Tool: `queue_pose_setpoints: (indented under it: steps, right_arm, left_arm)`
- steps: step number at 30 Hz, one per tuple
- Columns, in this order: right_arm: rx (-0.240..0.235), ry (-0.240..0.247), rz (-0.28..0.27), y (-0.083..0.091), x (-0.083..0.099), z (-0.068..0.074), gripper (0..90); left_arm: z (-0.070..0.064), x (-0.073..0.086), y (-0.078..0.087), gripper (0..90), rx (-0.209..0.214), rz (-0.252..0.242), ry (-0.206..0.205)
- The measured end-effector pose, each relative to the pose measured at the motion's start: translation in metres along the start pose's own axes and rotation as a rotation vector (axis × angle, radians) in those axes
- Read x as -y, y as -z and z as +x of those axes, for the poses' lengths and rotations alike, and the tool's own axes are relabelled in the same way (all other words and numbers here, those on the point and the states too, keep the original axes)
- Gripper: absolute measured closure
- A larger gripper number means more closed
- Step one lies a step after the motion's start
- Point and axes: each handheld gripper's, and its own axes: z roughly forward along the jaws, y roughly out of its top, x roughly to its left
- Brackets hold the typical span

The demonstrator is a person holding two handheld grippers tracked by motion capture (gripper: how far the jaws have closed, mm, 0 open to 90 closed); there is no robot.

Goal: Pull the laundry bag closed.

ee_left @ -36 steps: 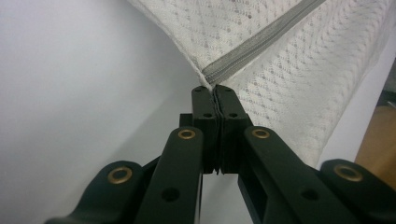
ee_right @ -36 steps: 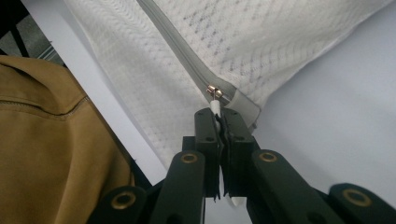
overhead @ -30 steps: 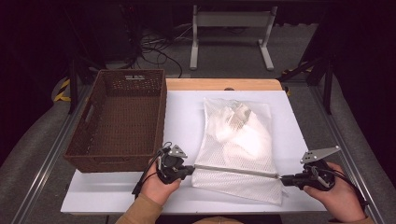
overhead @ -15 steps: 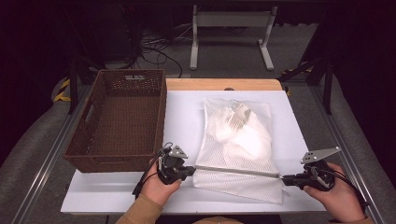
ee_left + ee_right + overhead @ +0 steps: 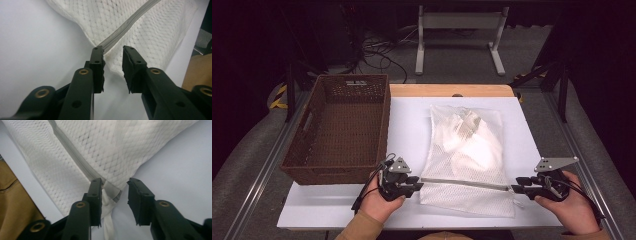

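Observation:
A white mesh laundry bag (image 5: 467,150) with white clothes inside lies flat on the white table (image 5: 407,125). A grey zipper (image 5: 467,183) runs across its near end. My left gripper (image 5: 418,186) sits at the zipper's left end, open. In the left gripper view its jaws (image 5: 113,53) stand apart around the bag's corner (image 5: 130,17), where the zipper (image 5: 127,27) ends. My right gripper (image 5: 516,186) is at the zipper's right end, also open. Its jaws (image 5: 115,185) straddle the zipper's end (image 5: 72,150), and a white pull strip (image 5: 107,225) hangs by the left jaw.
An empty brown wicker basket (image 5: 352,77) stands on the left of the table, close to my left hand. A strip of wooden tabletop (image 5: 447,90) shows behind the white surface. A metal stand (image 5: 457,30) and cables sit on the floor beyond.

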Motion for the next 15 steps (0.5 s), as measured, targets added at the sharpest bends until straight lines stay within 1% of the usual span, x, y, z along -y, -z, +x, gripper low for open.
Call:
queue_pose_setpoints:
  steps: [1, 2, 4, 7, 10, 15]
  right_arm:
    - [0.0, 0.001, -0.008, 0.001, -0.001, 0.0, 61.6]
    - [0.0, 0.006, -0.02, 0.001, -0.001, 0.001, 60.3]
    - [0.005, 0.011, -0.044, 0.003, -0.003, 0.002, 59.8]
    - [0.013, 0.021, -0.08, 0.006, -0.007, 0.002, 58.6]
    - [0.008, 0.032, -0.115, 0.007, -0.01, 0.001, 57.8]
    - [0.009, 0.04, -0.15, 0.007, -0.014, -0.001, 56.5]
  left_arm:
    - [0.0, 0.0, 0.002, 68.7, 0.005, -0.009, -0.003]
    - [0.0, -0.001, 0.003, 68.0, -0.001, -0.019, -0.01]
    - [-0.001, -0.001, 0.006, 66.8, -0.004, -0.038, -0.007]
    - [0.001, -0.001, 0.011, 65.4, -0.023, -0.062, -0.013]
    - [0.003, -0.001, 0.015, 64.6, -0.041, -0.096, -0.001]
    - [0.005, 0.0, 0.019, 63.3, -0.065, -0.126, -0.004]
